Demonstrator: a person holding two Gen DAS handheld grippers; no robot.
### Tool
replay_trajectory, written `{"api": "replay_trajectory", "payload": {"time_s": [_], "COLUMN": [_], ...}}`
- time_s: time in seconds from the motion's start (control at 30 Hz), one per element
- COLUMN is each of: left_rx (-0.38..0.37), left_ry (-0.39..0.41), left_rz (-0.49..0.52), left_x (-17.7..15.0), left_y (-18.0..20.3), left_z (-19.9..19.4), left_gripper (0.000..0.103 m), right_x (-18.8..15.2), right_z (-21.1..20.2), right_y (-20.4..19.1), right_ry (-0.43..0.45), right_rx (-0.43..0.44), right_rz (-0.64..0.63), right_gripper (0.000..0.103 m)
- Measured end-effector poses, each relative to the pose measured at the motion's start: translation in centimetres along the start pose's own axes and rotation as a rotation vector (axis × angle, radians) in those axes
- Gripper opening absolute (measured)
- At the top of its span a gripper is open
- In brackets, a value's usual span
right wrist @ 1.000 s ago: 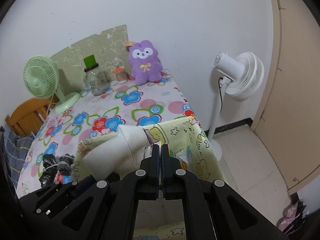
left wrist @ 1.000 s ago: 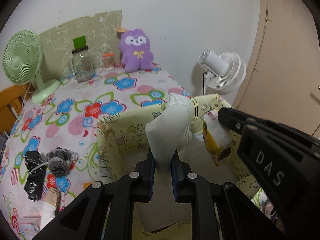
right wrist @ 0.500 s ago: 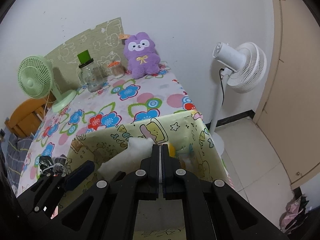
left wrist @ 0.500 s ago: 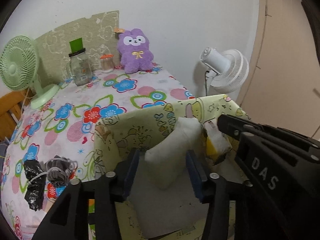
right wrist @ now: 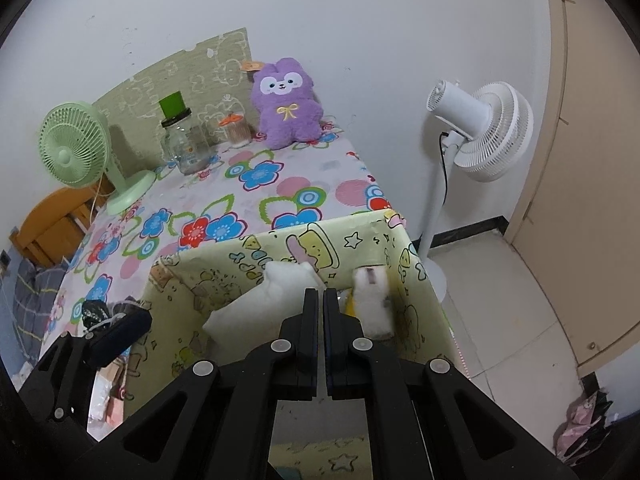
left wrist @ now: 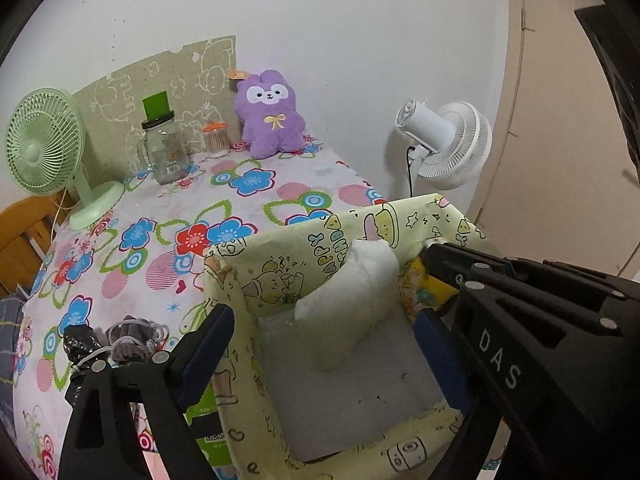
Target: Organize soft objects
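Note:
A white soft pillow point(left wrist: 348, 300) lies in the yellow cartoon-print fabric box point(left wrist: 256, 272), leaning on its far wall. My left gripper point(left wrist: 324, 318) straddles it with jaws opening wide, and the pads are clear of the pillow. My right gripper point(right wrist: 320, 296) is shut over the same box point(right wrist: 360, 236), with nothing visible between its fingers. The pillow point(right wrist: 256, 304) sits to its left and a small white and yellow plush point(right wrist: 372, 300) to its right. A purple plush point(left wrist: 272, 120) sits at the table's far edge. Grey and black soft bundles point(left wrist: 128, 340) lie on the table left of the box.
On the flowered tablecloth point(left wrist: 240, 184) stand a green desk fan point(left wrist: 44, 148), a glass jar point(left wrist: 164, 152) and a small orange-lidded jar point(left wrist: 216, 140). A white standing fan point(right wrist: 480, 132) is on the floor to the right, beside a beige door point(right wrist: 592, 160). A wooden chair point(right wrist: 52, 220) is at left.
My left gripper opened and let go of the white pillow, which dropped into the box and now leans on the far wall. The right gripper stayed shut.

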State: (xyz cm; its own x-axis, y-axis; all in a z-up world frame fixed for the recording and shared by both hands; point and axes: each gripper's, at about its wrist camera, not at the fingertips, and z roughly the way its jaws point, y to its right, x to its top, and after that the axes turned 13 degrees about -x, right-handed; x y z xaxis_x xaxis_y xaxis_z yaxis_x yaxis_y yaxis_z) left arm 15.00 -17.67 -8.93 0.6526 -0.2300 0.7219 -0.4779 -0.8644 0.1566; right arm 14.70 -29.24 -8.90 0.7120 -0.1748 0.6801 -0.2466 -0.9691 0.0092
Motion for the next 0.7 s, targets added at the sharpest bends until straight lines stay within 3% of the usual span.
{"api": "replay_trajectory", "payload": {"time_s": [0.7], "left_rx": [-0.017], "left_ry": [0.045], "left_rz": [-0.017], "left_x": [-1.4], "left_y": [-0.4], "left_z": [-4.8], "left_gripper": [0.097], "right_x": [-2.1], "right_z": [-5.2], "right_y": [-1.6], "right_ry": [0.075], "right_rx": [-0.035], "right_rz": [-0.052], "right_gripper": [0.006]}}
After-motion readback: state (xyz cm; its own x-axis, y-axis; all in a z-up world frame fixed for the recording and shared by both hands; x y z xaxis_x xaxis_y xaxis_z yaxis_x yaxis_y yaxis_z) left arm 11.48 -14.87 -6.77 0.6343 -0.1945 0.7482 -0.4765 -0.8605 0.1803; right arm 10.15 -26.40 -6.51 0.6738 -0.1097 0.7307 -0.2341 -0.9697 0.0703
